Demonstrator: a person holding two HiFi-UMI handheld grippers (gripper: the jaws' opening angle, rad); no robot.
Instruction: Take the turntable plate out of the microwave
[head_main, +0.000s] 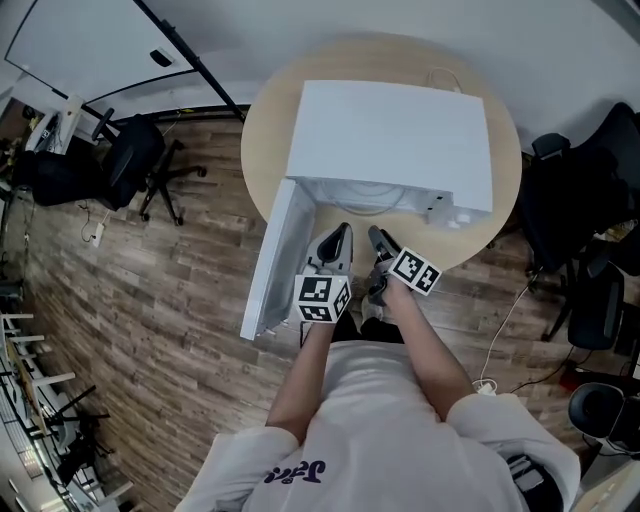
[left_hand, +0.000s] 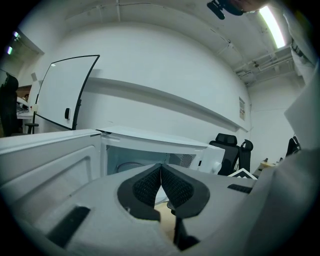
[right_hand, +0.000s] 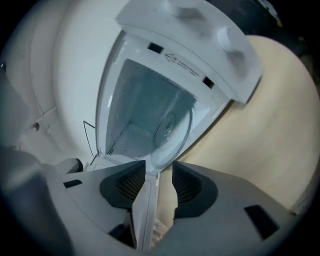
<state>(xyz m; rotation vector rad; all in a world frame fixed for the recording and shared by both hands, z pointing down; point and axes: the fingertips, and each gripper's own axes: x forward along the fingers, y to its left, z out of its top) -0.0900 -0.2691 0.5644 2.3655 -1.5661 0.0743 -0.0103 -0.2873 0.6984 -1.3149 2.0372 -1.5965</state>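
Observation:
A white microwave (head_main: 390, 140) stands on a round wooden table (head_main: 500, 215), with its door (head_main: 275, 255) swung open to the left. The glass turntable plate (right_hand: 172, 127) lies inside the cavity; its rim (head_main: 372, 192) just shows from above. Both grippers hover side by side in front of the opening. My left gripper (head_main: 340, 240) is shut, its pads meeting with nothing between them (left_hand: 161, 175). My right gripper (head_main: 380, 240) is rolled on its side and open (right_hand: 159, 175), aimed at the plate. A white door edge (right_hand: 142, 210) shows in the gap between its jaws, and nothing is gripped.
The control panel with knobs (head_main: 450, 212) is at the microwave's right. Office chairs stand on the wooden floor at the left (head_main: 130, 160) and the right (head_main: 590, 200). A whiteboard (head_main: 90, 45) leans at the back left. A white cable (head_main: 500, 335) trails off the table's right side.

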